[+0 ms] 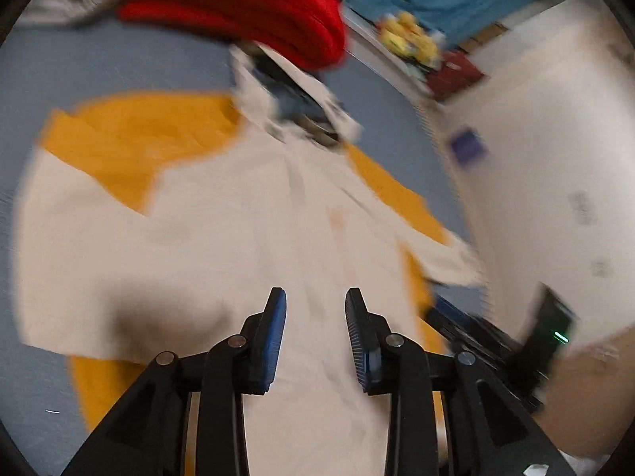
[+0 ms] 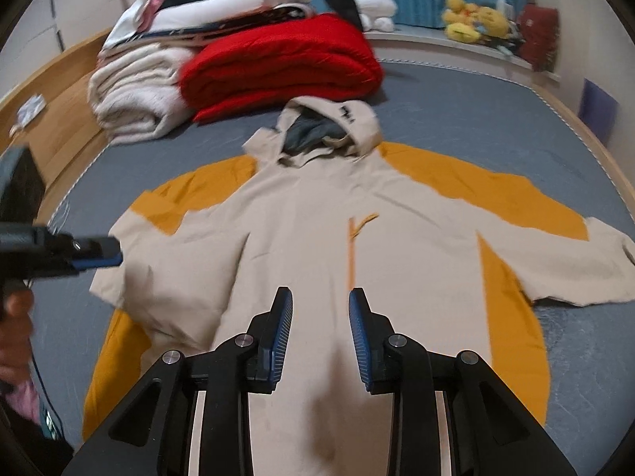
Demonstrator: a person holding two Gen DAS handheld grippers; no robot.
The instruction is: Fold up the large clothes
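Right wrist: both tongs [image 2: 320, 297] [image 1: 315, 297] agape, empty, above jacket [image 2: 301, 230].

1. Both views show soft, even indoor light, moderately bright, with no glare.
2. The left wrist view is heavily motion-blurred: the red quilt [image 1: 246, 8], the hood [image 1: 293, 99] and the far right shelf smear.
3. The right wrist view is sharper, with only mild blur on the jacket [image 2: 317, 238].
4. Soft shadows fall on the jacket near each gripper.
5. Fisheye distortion bends the bed [image 2: 496, 119] edges, and black corners frame both views.
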